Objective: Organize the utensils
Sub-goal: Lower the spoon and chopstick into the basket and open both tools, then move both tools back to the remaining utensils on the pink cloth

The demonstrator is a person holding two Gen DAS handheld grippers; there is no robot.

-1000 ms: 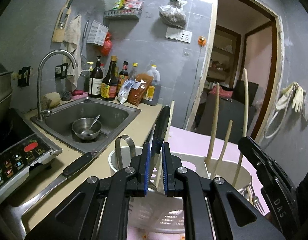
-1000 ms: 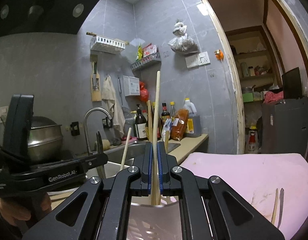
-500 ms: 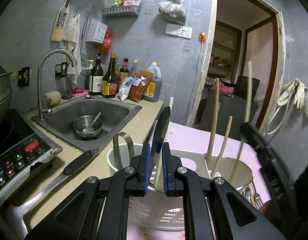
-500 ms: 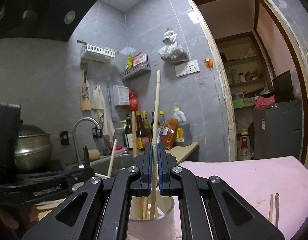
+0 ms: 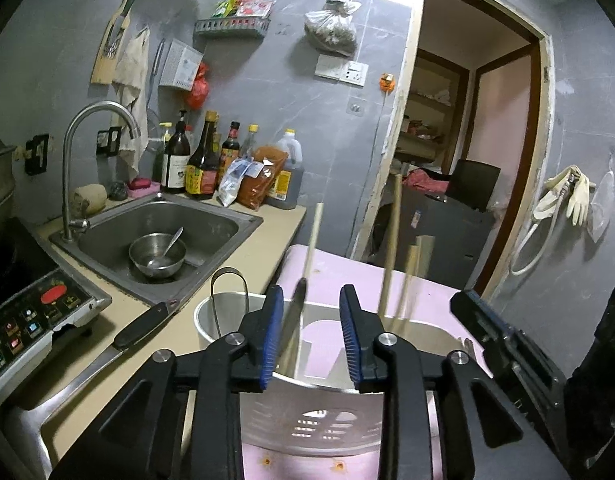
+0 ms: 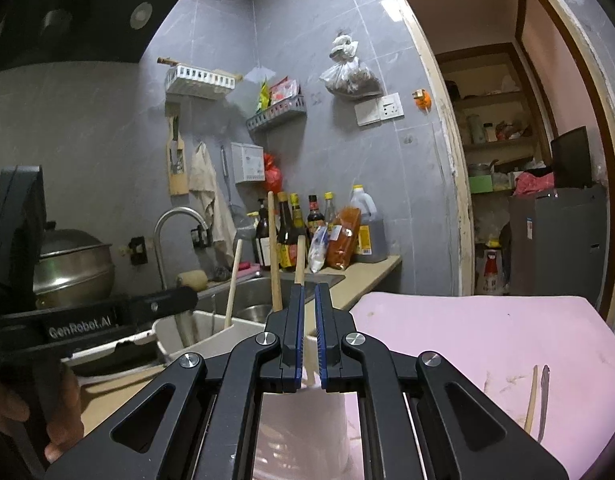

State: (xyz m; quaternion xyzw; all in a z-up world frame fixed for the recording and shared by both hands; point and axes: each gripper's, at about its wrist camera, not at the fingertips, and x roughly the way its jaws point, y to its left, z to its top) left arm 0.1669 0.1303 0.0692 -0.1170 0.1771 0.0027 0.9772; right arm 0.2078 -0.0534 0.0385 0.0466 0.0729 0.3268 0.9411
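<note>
A white utensil holder (image 5: 307,412) stands on the pink board just ahead of both grippers. My left gripper (image 5: 312,291) is above its rim and its jaws are opening. A dark-handled utensil (image 5: 296,316) stands blurred between the pads, touched by neither, its lower end in the holder. Wooden chopsticks (image 5: 390,248) and a metal tongs loop (image 5: 227,292) stand in the compartments. My right gripper (image 6: 309,292) is beside the holder (image 6: 179,328), jaws nearly together with nothing between them. A chopstick (image 6: 299,258) rises just behind its left finger.
A knife (image 5: 135,332) lies on the beige counter beside the sink (image 5: 227,216), which holds a steel bowl. A chopstick (image 6: 531,396) and a dark utensil (image 6: 543,400) lie on the pink board (image 6: 467,340). Bottles stand at the wall; the stove is on the left.
The left jaws have parted and the dark utensil has dropped lower into the holder. The chopstick has left the right jaws and stands much lower in the holder.
</note>
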